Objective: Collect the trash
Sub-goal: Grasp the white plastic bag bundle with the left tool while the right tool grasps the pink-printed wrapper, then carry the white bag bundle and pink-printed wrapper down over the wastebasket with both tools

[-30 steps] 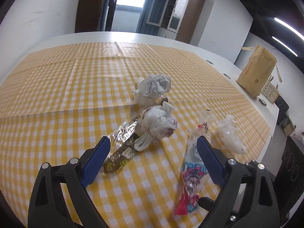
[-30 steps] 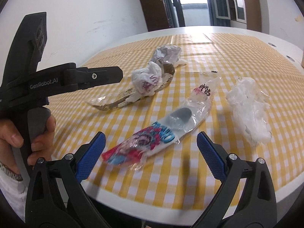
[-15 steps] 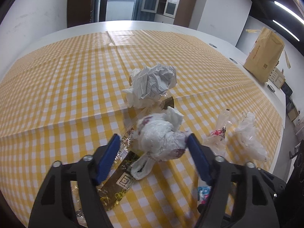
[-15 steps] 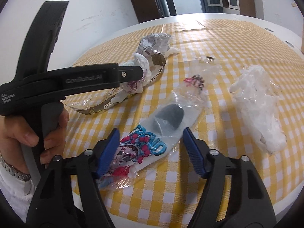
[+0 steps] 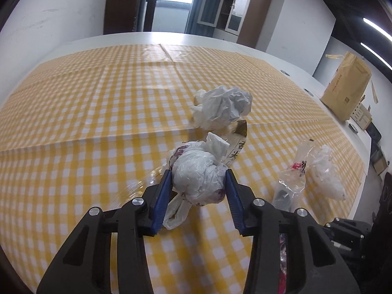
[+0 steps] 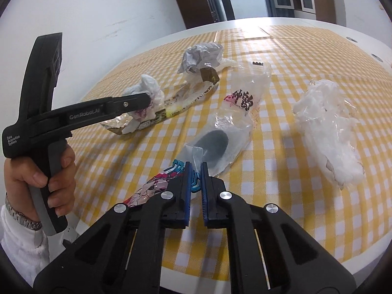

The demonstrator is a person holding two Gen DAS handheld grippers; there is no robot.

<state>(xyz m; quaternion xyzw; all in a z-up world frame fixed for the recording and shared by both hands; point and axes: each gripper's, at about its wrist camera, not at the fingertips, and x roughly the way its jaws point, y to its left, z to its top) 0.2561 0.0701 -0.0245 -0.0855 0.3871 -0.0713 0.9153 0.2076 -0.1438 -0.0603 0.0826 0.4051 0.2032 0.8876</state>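
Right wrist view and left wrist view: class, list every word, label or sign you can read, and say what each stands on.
"GenRobot.AI": side of the left gripper.
"Data Acquisition System": small print on the same gripper's body.
Black brush-style characters: clear snack wrapper; not legible to me.
Blue cartoon lettering on that wrapper: hidden by the right gripper.
Red print on the brown paper bag: too blurred.

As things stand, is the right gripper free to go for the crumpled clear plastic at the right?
Probably not yet: the right gripper is shut on the printed snack wrapper. The path to the clear plastic looks unobstructed.
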